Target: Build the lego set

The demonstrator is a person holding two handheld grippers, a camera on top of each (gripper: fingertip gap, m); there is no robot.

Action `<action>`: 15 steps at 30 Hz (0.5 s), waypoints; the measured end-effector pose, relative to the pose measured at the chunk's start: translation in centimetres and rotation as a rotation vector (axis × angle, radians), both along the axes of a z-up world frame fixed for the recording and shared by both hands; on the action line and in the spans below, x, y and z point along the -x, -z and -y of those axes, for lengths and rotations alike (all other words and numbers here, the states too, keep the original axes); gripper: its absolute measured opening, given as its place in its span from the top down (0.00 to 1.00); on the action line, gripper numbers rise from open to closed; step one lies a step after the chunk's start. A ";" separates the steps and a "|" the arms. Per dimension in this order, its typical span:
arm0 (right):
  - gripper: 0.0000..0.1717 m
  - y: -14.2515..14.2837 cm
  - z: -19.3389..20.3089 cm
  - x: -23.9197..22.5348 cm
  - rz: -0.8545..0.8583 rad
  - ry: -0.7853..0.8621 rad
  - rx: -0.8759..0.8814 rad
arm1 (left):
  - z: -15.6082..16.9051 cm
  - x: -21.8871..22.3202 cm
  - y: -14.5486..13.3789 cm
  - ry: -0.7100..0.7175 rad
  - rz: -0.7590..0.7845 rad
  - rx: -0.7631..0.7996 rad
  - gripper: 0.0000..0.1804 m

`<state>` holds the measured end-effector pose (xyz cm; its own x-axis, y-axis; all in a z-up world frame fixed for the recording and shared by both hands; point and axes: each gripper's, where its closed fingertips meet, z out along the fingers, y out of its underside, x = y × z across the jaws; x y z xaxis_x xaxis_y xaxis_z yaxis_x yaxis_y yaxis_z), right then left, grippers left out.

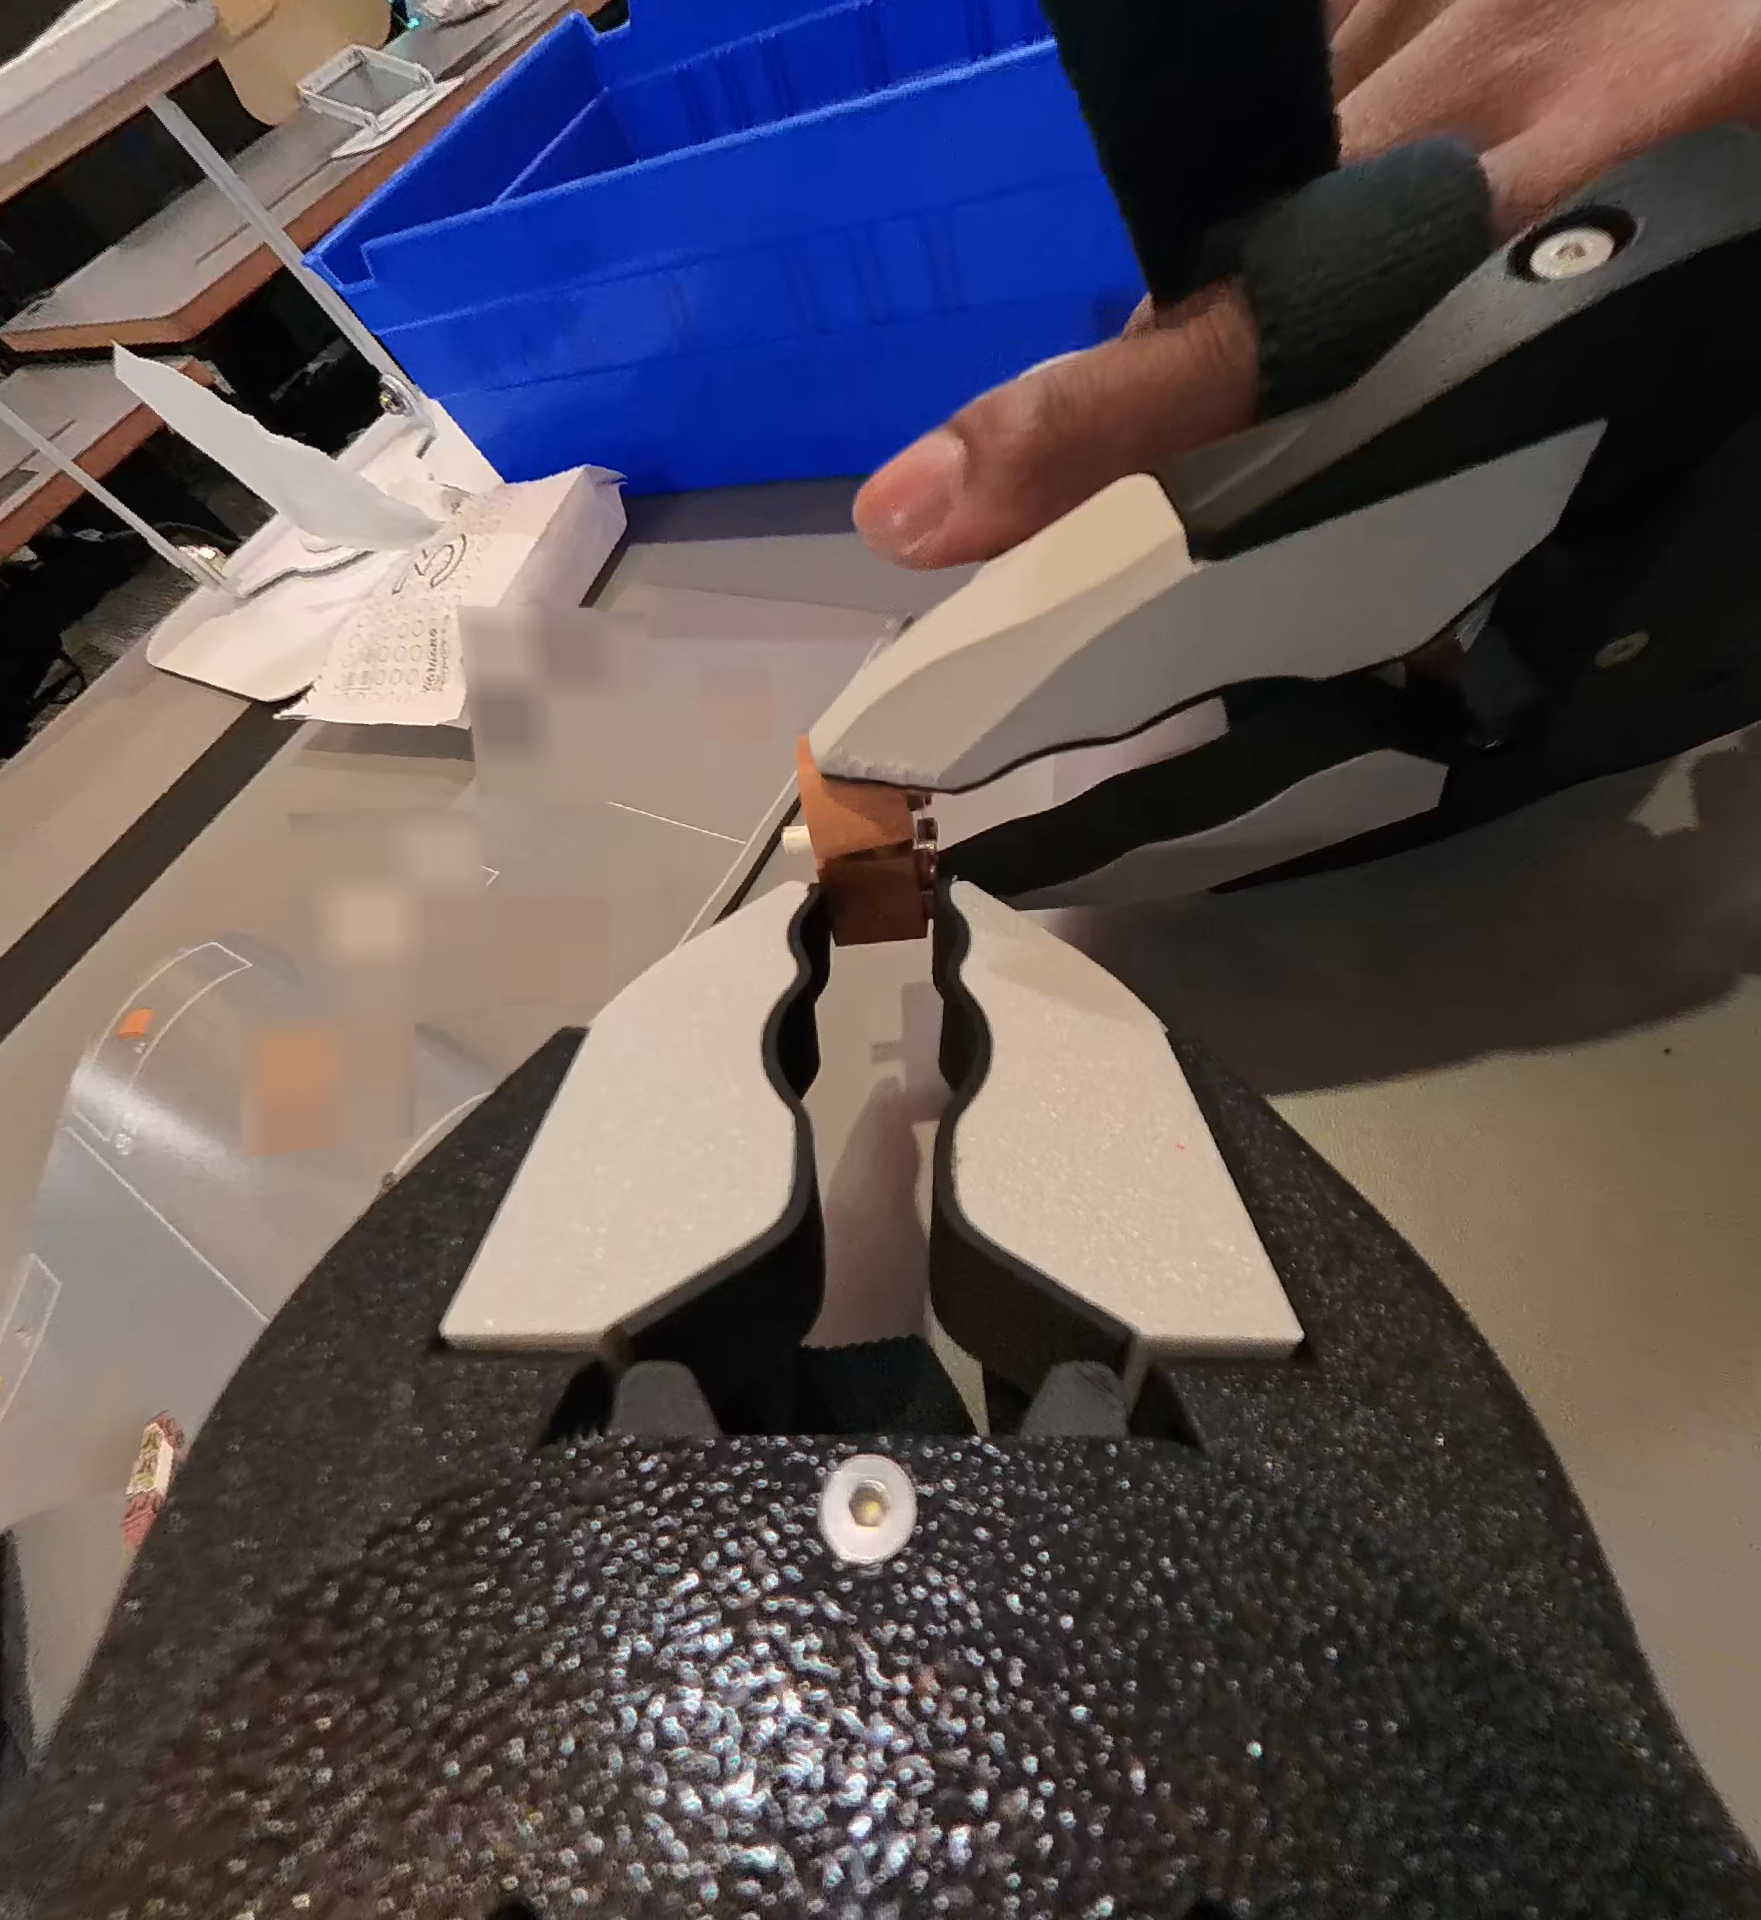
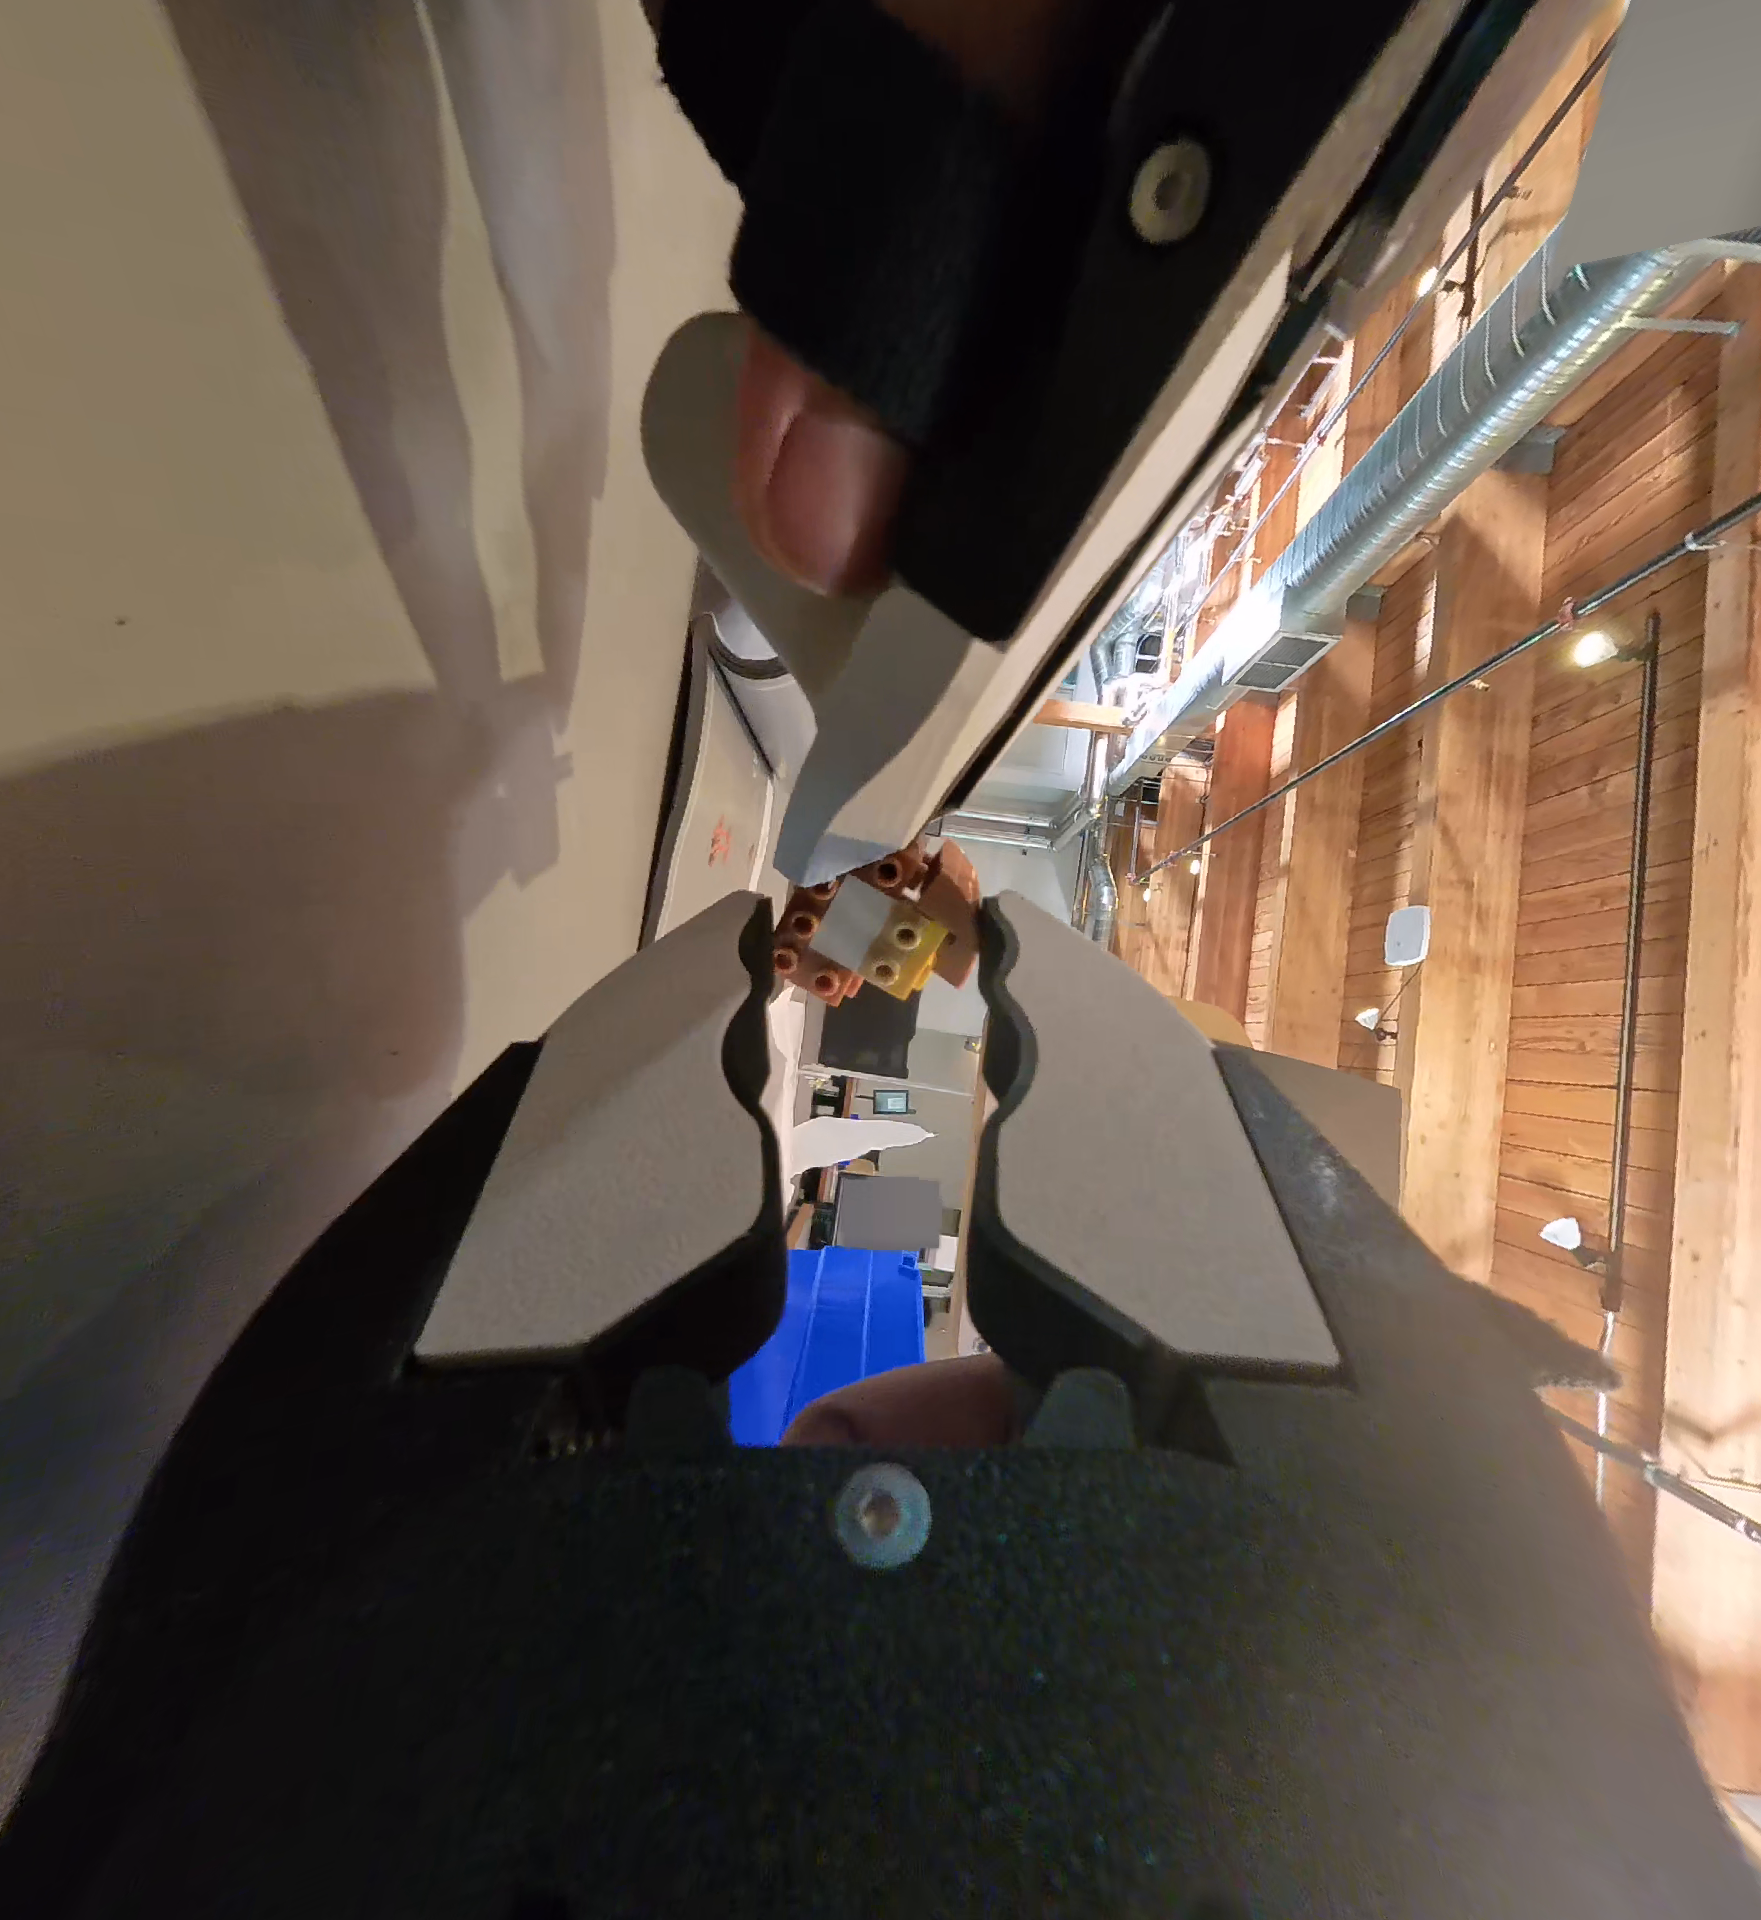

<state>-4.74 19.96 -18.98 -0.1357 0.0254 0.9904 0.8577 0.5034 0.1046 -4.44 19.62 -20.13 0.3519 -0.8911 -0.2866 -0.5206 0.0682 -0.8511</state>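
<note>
While both grippers meet over the grey table point(image 1: 1478, 1195), left gripper point(image 1: 877, 912) pinches a brown brick cluster point(image 1: 871, 862) at its fingertips, narrow gap; right gripper point(image 2: 868, 940) clamps the same cluster wider. Blue bin point(image 1: 751, 260) behind.

Blue bins point(image 1: 730, 260) behind torn white paper point(image 1: 377, 582) (printed), grey table point(image 1: 1478, 1195).
</note>
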 end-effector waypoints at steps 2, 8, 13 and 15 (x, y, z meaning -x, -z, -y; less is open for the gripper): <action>0.78 0.1 0.0 0.0 0.012 0.001 -0.008 | 0.0 0.0 0.1 -0.001 -0.003 0.000 0.90; 0.78 0.1 0.0 0.0 0.071 0.008 -0.050 | 0.0 -0.1 0.2 -0.002 -0.012 -0.008 0.90; 0.78 0.4 0.0 -0.1 0.105 0.021 -0.059 | 0.1 -0.1 0.3 -0.001 -0.022 -0.012 0.90; 0.78 0.4 0.0 -0.1 0.097 0.017 -0.045 | 0.1 -0.1 0.4 0.001 -0.021 -0.011 0.90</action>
